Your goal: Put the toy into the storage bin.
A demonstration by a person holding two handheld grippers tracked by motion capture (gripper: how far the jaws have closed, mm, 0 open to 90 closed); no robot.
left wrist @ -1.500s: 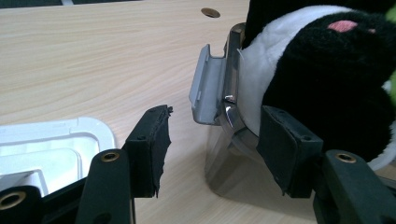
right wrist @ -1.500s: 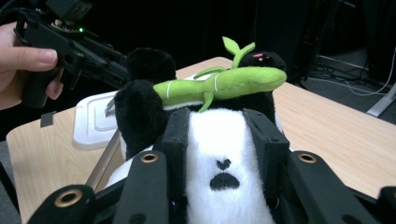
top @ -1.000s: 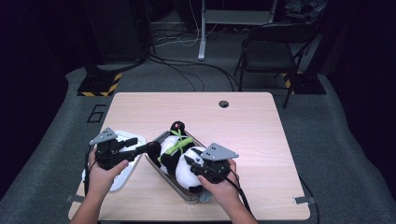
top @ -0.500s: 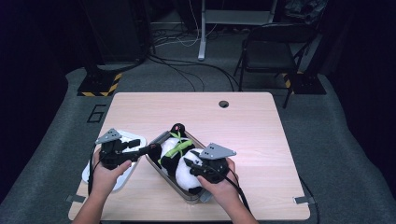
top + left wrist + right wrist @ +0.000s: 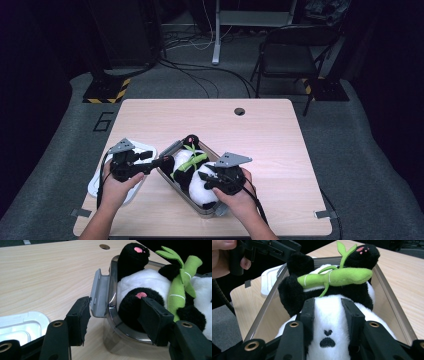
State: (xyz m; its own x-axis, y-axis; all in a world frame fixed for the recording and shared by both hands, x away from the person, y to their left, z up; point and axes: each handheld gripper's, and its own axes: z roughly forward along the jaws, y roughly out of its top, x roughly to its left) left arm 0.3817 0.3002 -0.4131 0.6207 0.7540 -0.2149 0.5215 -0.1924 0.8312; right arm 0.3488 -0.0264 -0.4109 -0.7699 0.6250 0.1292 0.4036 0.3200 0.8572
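The toy panda (image 5: 196,175) lies on its back in the clear box (image 5: 172,148), which sits near the front edge of the bench (image 5: 280,145), a little left of the middle. The white lid (image 5: 145,149) lies flat just to the left of the box, by the front left corner.

Compared with a second ago, the left hand-held gripper (image 5: 113,316) has slid in from beside the lid. Its jaws now stand partly open astride the box's end wall, one beside the grey clasp (image 5: 98,296) outside, the other against the panda's black foot (image 5: 135,307) inside; I cannot tell whether they press yet.

The right hand-held gripper (image 5: 328,311) has barely moved. Its jaws have just been closing and now pinch the panda's white head from both sides, sinking into the plush.

I would say the panda is being settled into the box while the left side steadies it. The green bamboo stalk (image 5: 335,277) still stands above the rim, so the lid may not seat until it is pushed down.
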